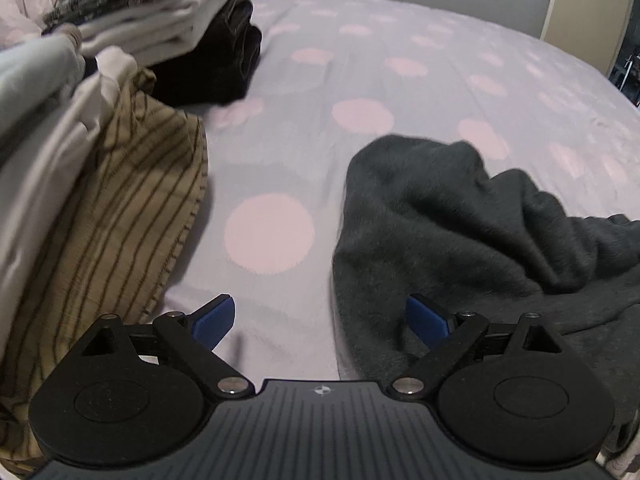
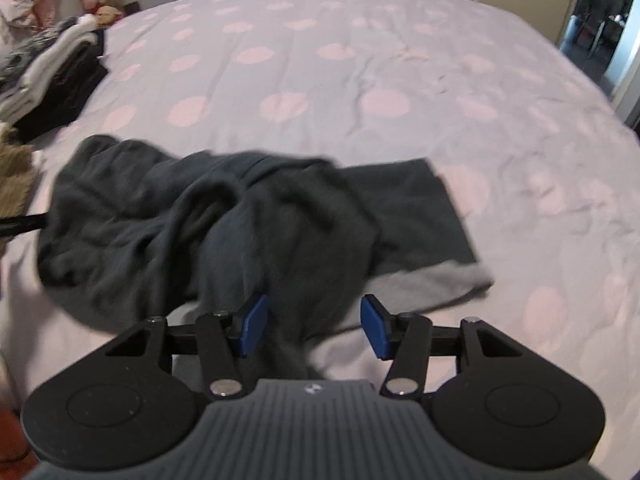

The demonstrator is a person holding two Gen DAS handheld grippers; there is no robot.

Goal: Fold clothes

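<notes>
Dark grey garment (image 2: 224, 224): crumpled on the bed (image 2: 400, 80), one flat end stretched out to the right with a paler inner face showing at its edge
Left hand-held gripper (image 1: 320, 322): jaws spread wide, nothing between the blue pads, right pad over the garment's near edge, left pad over bare sheet
Right hand-held gripper (image 2: 316, 330): released, a fold of the garment lying between the parted pads (image 2: 254, 330), not pinched
Striped tan cloth (image 1: 120, 216): at the left, apart from the garment
Folded stack (image 1: 172, 28): white and black pieces, far left of the bed
</notes>
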